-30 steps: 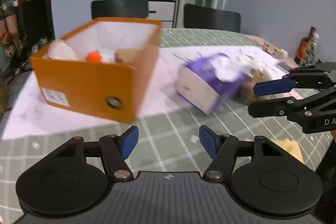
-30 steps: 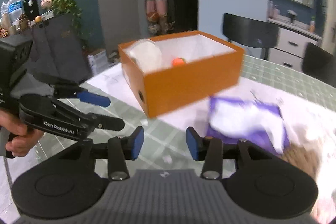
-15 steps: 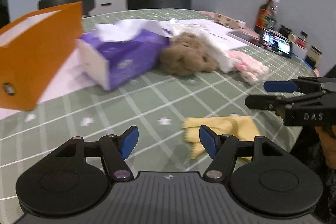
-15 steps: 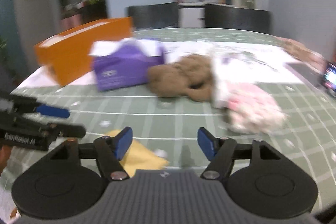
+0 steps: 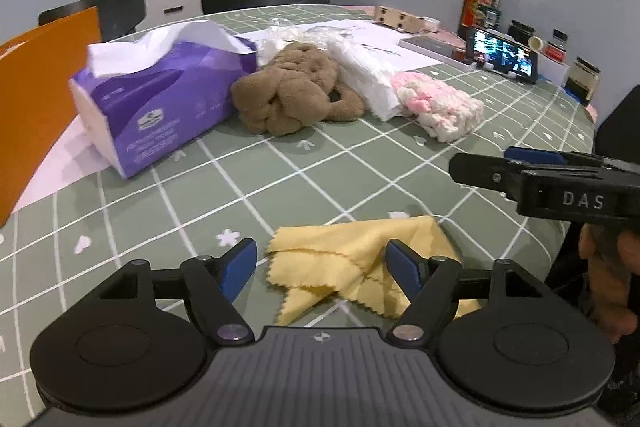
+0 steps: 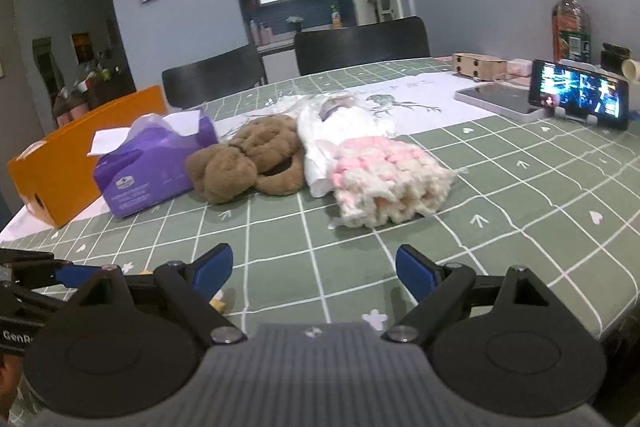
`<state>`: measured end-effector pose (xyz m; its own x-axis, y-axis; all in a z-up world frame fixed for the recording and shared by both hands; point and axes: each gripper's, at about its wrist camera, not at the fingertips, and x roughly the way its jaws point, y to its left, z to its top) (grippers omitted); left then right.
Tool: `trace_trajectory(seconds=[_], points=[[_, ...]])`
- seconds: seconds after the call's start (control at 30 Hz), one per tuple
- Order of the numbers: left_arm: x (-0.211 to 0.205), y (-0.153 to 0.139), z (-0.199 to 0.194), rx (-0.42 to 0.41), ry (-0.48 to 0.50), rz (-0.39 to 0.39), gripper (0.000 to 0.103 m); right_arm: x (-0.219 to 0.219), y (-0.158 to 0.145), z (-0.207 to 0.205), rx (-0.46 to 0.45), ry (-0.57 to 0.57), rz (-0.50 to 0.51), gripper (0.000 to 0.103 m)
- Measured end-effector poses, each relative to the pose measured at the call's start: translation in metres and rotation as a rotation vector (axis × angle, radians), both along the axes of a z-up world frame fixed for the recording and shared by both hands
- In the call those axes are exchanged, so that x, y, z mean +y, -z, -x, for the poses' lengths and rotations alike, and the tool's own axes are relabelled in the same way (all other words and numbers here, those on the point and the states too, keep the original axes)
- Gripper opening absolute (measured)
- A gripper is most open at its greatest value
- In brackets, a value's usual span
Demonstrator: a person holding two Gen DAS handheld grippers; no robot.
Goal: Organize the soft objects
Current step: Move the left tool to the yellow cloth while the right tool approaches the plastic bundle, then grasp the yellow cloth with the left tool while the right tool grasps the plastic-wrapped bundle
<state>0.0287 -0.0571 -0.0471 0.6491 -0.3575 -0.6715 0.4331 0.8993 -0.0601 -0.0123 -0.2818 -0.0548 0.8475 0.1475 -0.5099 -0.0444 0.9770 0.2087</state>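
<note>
The yellow cloth (image 5: 360, 259) is being framed low in the left wrist view, lying crumpled between the opening, empty jaws of the left gripper (image 5: 322, 267); the right gripper (image 6: 310, 273) is also being opened, empty, farther off.

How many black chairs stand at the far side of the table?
2: one chair behind the orange box, the other chair further right, behind the white bundle. More may be hidden.
</note>
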Motion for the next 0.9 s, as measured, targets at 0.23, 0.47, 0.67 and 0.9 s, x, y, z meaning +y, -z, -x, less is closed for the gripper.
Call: trace_trajectory(seconds=[0.23,0.47,0.67,0.9], points=[[-0.021,0.001,0.006,-0.004,0.110,0.005,0.079,-0.007,0.002,0.000,-0.015,0.031,-0.015,0.088],[-0.025,-0.001,-0.001,-0.024,0.096,0.019,0.007,-0.006,0.002,0.002,-0.033,0.043,0.006,0.091],[0.005,-0.001,-0.017,-0.003,-0.033,0.049,0.008,-0.001,0.002,-0.005,-0.036,0.030,0.033,0.092],[0.052,-0.004,-0.029,0.017,-0.166,0.072,0.008,0.010,-0.003,-0.022,-0.050,-0.006,0.078,0.093]])
